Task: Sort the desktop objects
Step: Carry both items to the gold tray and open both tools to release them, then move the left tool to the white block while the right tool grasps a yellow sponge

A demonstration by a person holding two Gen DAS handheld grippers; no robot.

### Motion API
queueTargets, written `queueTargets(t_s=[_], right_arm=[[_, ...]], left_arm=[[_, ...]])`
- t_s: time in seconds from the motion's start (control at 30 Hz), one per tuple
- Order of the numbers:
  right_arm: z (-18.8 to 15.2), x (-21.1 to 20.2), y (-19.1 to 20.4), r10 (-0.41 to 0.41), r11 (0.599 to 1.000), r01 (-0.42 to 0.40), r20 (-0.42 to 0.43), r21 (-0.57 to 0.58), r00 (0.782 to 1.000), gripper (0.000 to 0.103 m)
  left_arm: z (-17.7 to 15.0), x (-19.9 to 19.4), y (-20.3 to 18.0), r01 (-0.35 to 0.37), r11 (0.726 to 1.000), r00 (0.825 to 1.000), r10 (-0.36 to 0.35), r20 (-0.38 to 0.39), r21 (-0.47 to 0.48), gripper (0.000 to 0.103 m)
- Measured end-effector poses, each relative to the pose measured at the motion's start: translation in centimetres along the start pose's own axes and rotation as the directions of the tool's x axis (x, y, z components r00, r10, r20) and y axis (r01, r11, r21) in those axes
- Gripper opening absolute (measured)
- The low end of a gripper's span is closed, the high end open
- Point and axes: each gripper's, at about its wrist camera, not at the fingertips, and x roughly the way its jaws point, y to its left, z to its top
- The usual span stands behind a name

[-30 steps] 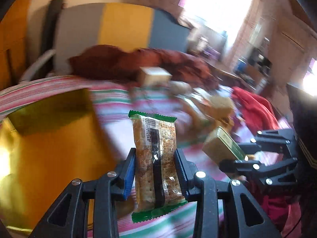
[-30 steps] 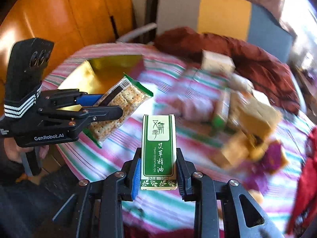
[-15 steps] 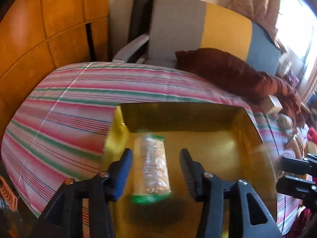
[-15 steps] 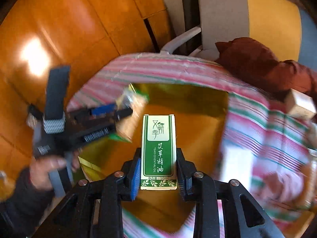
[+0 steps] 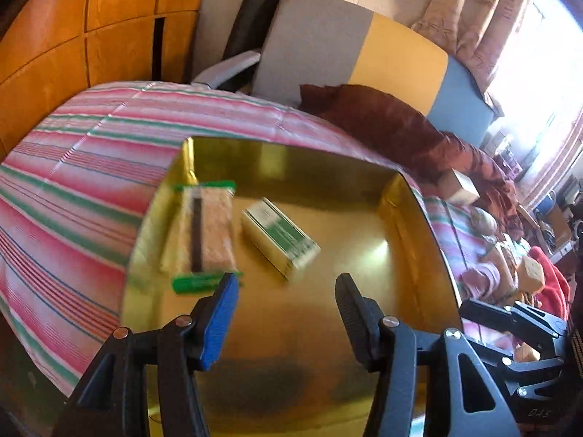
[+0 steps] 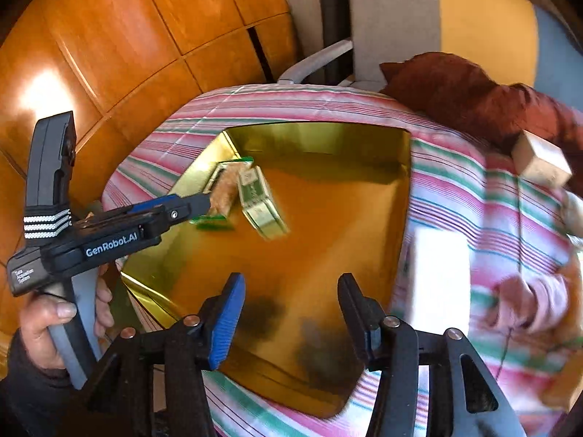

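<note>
A gold tray (image 5: 408,240) lies on the striped tablecloth; it also shows in the right wrist view (image 6: 346,218). A green-edged cracker packet (image 5: 206,233) lies in its left part, with a green essential oil box (image 5: 280,242) beside it, blurred. Both show in the right wrist view, the packet (image 6: 226,191) and the box (image 6: 260,207). My left gripper (image 5: 286,313) is open and empty above the tray's near side. My right gripper (image 6: 289,313) is open and empty over the tray. The left gripper also shows from the side in the right wrist view (image 6: 196,205).
A heap of small boxes and soft things (image 5: 503,266) lies on the cloth right of the tray. A beige box (image 6: 539,160) sits by a dark red cloth (image 5: 393,123). A grey, yellow and blue chair (image 5: 349,47) stands behind the table; a wooden wall stands to the left.
Both grippers have opened. The cracker packet left my left gripper and the oil box left my right gripper; both now lie in the gold tray.
</note>
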Motion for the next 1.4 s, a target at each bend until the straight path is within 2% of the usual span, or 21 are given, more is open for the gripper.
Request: queueTargets(t_s=[0.13, 0.27, 0.4, 0.57, 0.67, 0.8, 0.9, 1.03, 1.1, 1.23, 1.3, 1.4], right_arm=[[-1.5, -1.4, -0.5, -0.037, 0.999, 0.037, 0.035, 0.005, 0.999, 0.062], [-2.3, -2.4, -1.1, -0.062, 0.998, 0.061, 0.061, 0.027, 0.996, 0.069], [-3.7, -3.5, -2.5, -0.084, 0.995, 0.079, 0.076, 0.068, 0.994, 0.071], [-5.9, -5.8, -6.6, -0.138, 0.977, 0.121, 0.089, 0.176, 0.986, 0.071], [-7.1, -7.2, -9.4, -0.176, 0.957, 0.149, 0.092, 0.247, 0.98, 0.071], [-8.7, -8.8, -12.3, -0.23, 0.93, 0.192, 0.09, 0.315, 0.969, 0.071], [-9.5, -10.4, -14.2, -0.28, 0.909, 0.233, 0.092, 0.346, 0.956, 0.071], [-10.0, -12.8, -16.9, -0.335, 0.875, 0.265, 0.111, 0.406, 0.936, 0.073], [-10.1, -13.9, -18.5, -0.369, 0.852, 0.283, 0.122, 0.44, 0.921, 0.078], [-9.5, -15.2, -22.0, -0.439, 0.811, 0.331, 0.127, 0.482, 0.89, 0.082], [-9.1, -15.4, -23.3, -0.463, 0.802, 0.353, 0.127, 0.482, 0.877, 0.086], [-7.9, -14.9, -24.6, -0.501, 0.798, 0.404, 0.121, 0.448, 0.857, 0.086]], left_arm=[[-0.8, -0.6, -1.6, 0.027, 0.999, 1.0, -0.027, -0.01, 0.023, 0.056], [-1.3, -1.3, -4.0, 0.054, 0.994, 0.999, -0.054, -0.004, 0.097, 0.056], [-1.7, -1.4, -6.4, 0.084, 0.982, 0.996, -0.082, -0.021, 0.172, 0.056], [-2.3, -1.2, -9.9, 0.115, 0.953, 0.993, -0.105, -0.052, 0.28, 0.056], [-2.7, -1.0, -12.5, 0.149, 0.924, 0.989, -0.132, -0.073, 0.352, 0.056], [-2.8, -0.5, -14.9, 0.208, 0.904, 0.977, -0.176, -0.119, 0.373, 0.056], [-2.9, -0.2, -16.7, 0.263, 0.893, 0.963, -0.222, -0.153, 0.365, 0.056], [-3.3, 0.3, -18.9, 0.297, 0.88, 0.952, -0.244, -0.184, 0.371, 0.056], [-3.6, 0.7, -19.9, 0.314, 0.873, 0.946, -0.253, -0.204, 0.373, 0.056], [-4.2, 1.6, -21.0, 0.335, 0.869, 0.935, -0.26, -0.24, 0.364, 0.056], [-4.4, 2.0, -21.1, 0.352, 0.869, 0.926, -0.27, -0.262, 0.348, 0.056], [-4.5, 2.6, -21.2, 0.365, 0.874, 0.917, -0.276, -0.289, 0.321, 0.056]])
